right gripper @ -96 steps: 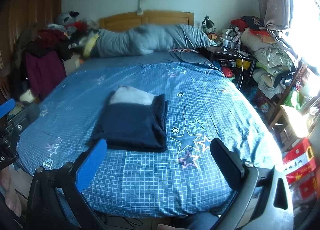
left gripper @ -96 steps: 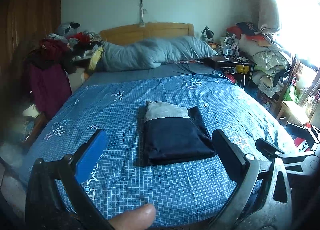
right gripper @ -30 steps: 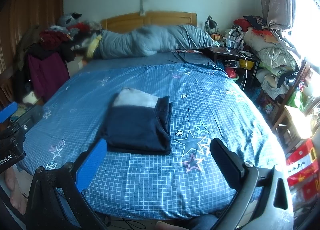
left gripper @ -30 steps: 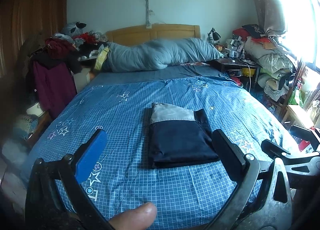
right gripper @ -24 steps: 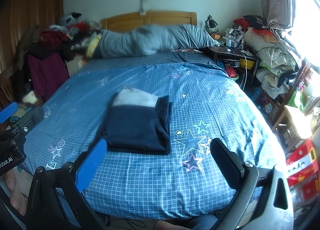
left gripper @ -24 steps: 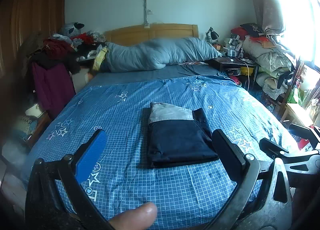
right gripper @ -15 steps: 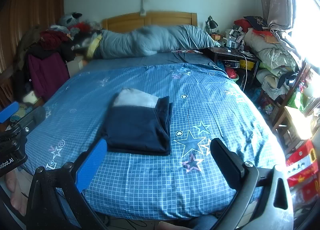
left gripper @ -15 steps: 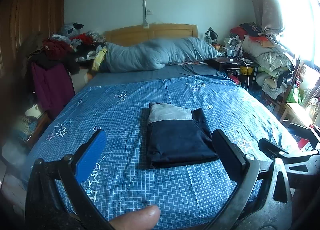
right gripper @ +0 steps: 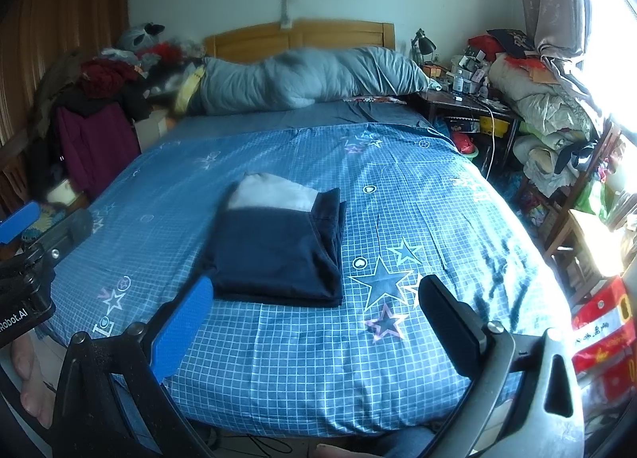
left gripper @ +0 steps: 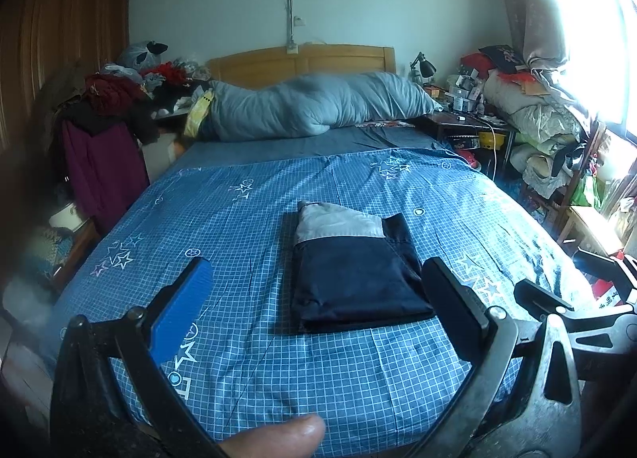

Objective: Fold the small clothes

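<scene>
Folded navy garment (left gripper: 354, 271) lies mid-bedspread (left gripper: 247, 219), well inside every edge.

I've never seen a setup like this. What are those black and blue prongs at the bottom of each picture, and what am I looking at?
No robot here: a person holds a hand-gripped claw in each hand, each with a camera looking along its two fingers. One picture is from the left claw, the other from the right claw. Both are open and hold nothing. Ahead lies a bed with a blue checked bedspread, and on it a folded dark garment with a grey part showing at its far end. A grey duvet lies by the headboard.
</scene>
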Demonstrator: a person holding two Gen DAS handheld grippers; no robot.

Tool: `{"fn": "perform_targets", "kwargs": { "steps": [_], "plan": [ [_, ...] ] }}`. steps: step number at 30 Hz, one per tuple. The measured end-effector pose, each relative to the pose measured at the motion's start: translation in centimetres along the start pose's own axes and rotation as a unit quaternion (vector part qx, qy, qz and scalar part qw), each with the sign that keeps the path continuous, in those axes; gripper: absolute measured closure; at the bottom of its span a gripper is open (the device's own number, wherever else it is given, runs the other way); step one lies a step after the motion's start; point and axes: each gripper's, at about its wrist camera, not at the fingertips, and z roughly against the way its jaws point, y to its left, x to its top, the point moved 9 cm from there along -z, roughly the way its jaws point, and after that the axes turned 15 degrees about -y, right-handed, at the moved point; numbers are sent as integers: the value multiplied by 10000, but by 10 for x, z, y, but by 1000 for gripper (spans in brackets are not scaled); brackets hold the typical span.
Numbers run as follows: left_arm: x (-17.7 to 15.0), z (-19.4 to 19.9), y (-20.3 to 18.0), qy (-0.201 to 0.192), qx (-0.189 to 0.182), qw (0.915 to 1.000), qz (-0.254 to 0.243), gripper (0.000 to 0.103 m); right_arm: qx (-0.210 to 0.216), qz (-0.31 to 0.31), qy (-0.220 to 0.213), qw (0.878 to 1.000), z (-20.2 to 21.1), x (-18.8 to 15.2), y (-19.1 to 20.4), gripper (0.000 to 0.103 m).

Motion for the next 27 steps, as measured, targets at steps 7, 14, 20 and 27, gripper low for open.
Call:
{"fn": "perform_targets", "kwargs": {
  "steps": [7,14,20,27],
  "plan": [
    [1,0,0,12,2,10000,1,0,16,-9,16,10000,0,-2,0,0],
    [0,0,-1,11,7,10000,1,0,18,-4,7,10000,0,-2,0,0],
    [0,-1,-1,16,15,10000,-4,0,27,-6,6,10000,0,-3,2,0],
    [0,-2,-1,30,14,10000,-1,0,28,-12,12,10000,-1,-3,3,0]
  ]
}}
